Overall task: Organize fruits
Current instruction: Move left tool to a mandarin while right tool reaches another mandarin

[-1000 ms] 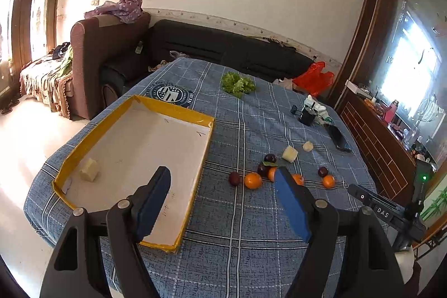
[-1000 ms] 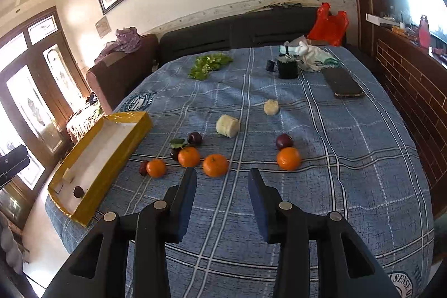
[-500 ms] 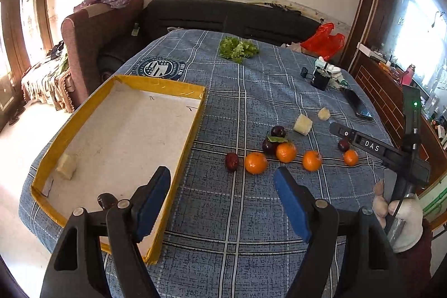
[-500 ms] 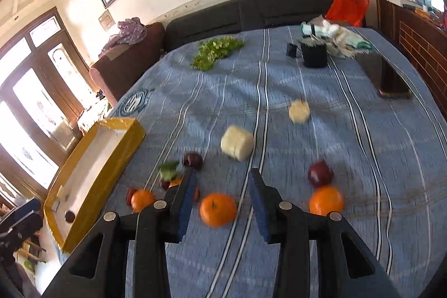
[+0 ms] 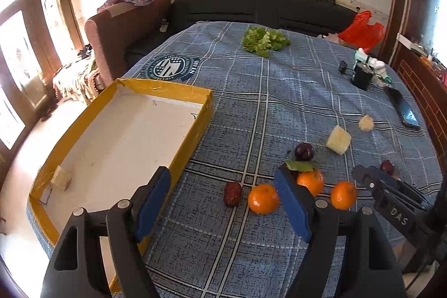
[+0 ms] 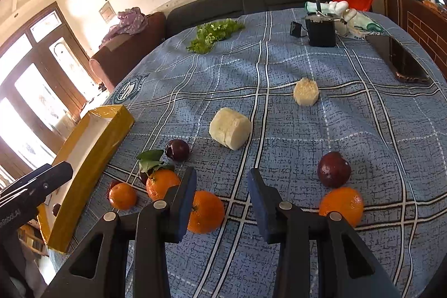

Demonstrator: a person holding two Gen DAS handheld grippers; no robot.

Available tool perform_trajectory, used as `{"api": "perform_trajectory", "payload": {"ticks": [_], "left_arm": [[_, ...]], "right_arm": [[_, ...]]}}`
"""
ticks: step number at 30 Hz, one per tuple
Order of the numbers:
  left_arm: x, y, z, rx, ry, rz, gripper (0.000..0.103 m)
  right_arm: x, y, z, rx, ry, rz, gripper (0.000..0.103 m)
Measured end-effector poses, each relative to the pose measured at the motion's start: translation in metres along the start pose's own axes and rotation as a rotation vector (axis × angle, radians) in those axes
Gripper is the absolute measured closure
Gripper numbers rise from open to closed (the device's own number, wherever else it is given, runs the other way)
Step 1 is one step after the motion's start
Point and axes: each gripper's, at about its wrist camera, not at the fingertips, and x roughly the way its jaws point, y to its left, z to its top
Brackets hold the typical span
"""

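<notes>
Sitting on woven plaid cloth (image 6: 363, 130): round glossy oranges (image 6: 205, 211), waxy plums (image 6: 333, 169)

Both hand-held grippers (image 5: 223, 203) (image 6: 220, 192) open, empty

You can read "DAS" in raised letters on the black body of the right claw (image 5: 396, 210), at the lower right of your left wrist view. The round dark emblem (image 5: 173, 68) printed on the blue plaid cloth carries lettering around its rim, too small to make out. In the right wrist view, the left claw (image 6: 16, 214) at the left edge shows pale letters ending in "Robot.AI"; the start is cut off.
</notes>
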Motion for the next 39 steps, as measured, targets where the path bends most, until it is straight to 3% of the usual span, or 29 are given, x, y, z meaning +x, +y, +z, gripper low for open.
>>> {"api": "perform_trajectory", "payload": {"ticks": [7,12,17,20,23,27,32,39], "left_arm": [[-0.002,0.024,0.003,-0.111,0.001,-0.002,0.027],[-0.01,0.04,0.008,-0.102,-0.027,-0.053,0.027],[-0.005,0.068,0.012,-0.104,-0.042,-0.192,0.027],[0.012,0.074,0.009,-0.063,-0.008,-0.266,0.027],[0.03,0.074,0.003,-0.017,0.054,-0.322,0.027],[0.045,0.066,-0.004,0.04,0.095,-0.387,0.027],[0.049,0.043,-0.012,0.057,0.069,-0.417,0.035],[0.046,-0.004,-0.016,0.194,0.032,-0.405,0.036]], "right_arm": [[0.002,0.003,-0.004,-0.006,0.016,0.041,0.061],[0.009,0.007,-0.007,-0.041,0.04,0.005,0.061],[0.015,0.008,-0.006,-0.035,0.049,0.01,0.059],[0.015,0.013,-0.002,-0.058,0.04,-0.011,0.059],[0.006,0.026,0.005,-0.131,-0.021,-0.055,0.059],[0.001,0.037,0.009,-0.204,-0.053,-0.067,0.055],[0.013,0.034,0.007,-0.201,0.027,-0.036,0.055],[0.018,0.033,-0.006,-0.219,0.079,-0.051,0.055]]}}
